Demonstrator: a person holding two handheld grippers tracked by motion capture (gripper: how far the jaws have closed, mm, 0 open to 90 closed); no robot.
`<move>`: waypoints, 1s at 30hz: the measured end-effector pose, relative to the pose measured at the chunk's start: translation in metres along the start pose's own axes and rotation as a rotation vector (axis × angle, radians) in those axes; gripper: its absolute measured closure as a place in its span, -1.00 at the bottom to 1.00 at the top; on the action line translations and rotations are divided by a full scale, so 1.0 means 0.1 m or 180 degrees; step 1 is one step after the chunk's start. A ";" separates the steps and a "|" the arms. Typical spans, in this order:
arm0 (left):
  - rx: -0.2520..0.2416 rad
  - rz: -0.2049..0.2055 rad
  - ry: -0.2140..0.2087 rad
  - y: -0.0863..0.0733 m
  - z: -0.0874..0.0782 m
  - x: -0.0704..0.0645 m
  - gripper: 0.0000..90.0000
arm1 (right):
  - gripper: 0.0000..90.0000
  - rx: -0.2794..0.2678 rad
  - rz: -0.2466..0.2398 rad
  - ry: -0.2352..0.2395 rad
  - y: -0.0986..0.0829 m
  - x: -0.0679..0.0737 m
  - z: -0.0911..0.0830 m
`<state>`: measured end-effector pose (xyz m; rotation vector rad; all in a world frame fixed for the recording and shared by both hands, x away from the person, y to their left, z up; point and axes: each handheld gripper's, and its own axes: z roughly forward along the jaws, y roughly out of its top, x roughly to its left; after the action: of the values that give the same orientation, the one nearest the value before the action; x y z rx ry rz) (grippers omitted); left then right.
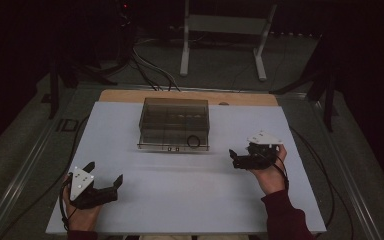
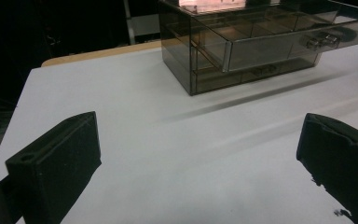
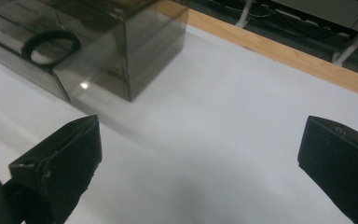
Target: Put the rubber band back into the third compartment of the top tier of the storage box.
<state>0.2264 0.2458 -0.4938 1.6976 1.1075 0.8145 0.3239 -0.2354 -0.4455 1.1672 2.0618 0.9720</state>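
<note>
So there's a white table top [image 1: 180, 200] with a smoky see-through drawer box [image 1: 175, 122] sitting toward the far middle of it. A strip of bare wood edge [image 1: 190, 96] peeks out behind the white sheet on the far side.

The upper drawer [image 2: 279, 44] of the box is pulled out a bit toward the near side, which is pretty clear from the left gripper view, where it sticks out past the box front. There's a black ring [image 1: 194, 141] lying inside that drawer at its near right corner; it also shows through the tinted wall in the right gripper view [image 3: 50, 45]. Some pale bits sit in the far compartments, but they're too blurry to say what they are.

The left gripper [image 1: 104, 176] is at the near left of the table, held in the person's left hand [image 1: 82, 215], with its jaws spread wide and nothing between them. It's well apart from the box.

The right gripper [image 1: 235, 159] is on the right side, a bit nearer than the box's front and off to its right, held in the right hand [image 1: 270, 177] with a dark red sleeve [image 1: 287, 220] behind it. Its jaws are also wide apart and empty, pointing left toward the box's near right corner, not touching it.

Beyond the table there's a white metal frame [image 1: 225, 30] on the floor and some cables [image 1: 150, 70].
</note>
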 end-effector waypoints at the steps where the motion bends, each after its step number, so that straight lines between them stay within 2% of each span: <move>1: 0.0000 0.0000 0.0000 0.00 0.00 0.00 -0.99 | -1.00 0.0001 0.0004 -0.0004 -0.03 -0.02 -0.02; 7: 0.0001 -0.0002 0.0000 0.00 0.00 0.00 -0.99 | -1.00 -0.0116 0.0096 -0.0055 -0.22 -0.10 -0.14; 12: 0.0000 -0.0001 -0.0011 0.00 0.00 -0.01 -0.99 | -1.00 -0.0265 0.0255 0.0023 -0.44 -0.18 -0.23; 16: -0.0011 -0.0002 -0.0011 0.00 0.00 0.00 -0.99 | -1.00 -0.0336 0.0283 0.0025 -0.57 -0.19 -0.27; 19: -0.0017 -0.0001 -0.0008 0.00 0.00 0.00 -0.99 | -1.00 -0.0352 0.0299 0.0040 -0.60 -0.19 -0.28; 20: -0.0027 -0.0002 -0.0011 0.00 0.00 0.00 -0.99 | -1.00 -0.0392 0.0330 0.0051 -0.70 -0.19 -0.32; 25: -0.0061 -0.0004 -0.0019 0.00 -0.02 0.00 -0.99 | -1.00 -0.0479 0.0442 0.0118 -0.79 -0.21 -0.37; 30: -0.0090 -0.0010 -0.0036 0.00 -0.02 0.01 -0.99 | -1.00 -0.0588 0.0445 0.0121 -0.86 -0.18 -0.42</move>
<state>0.2250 0.2470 -0.4926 1.6746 1.0860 0.8141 0.2606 -0.2951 -0.4892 1.2151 1.8929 1.2318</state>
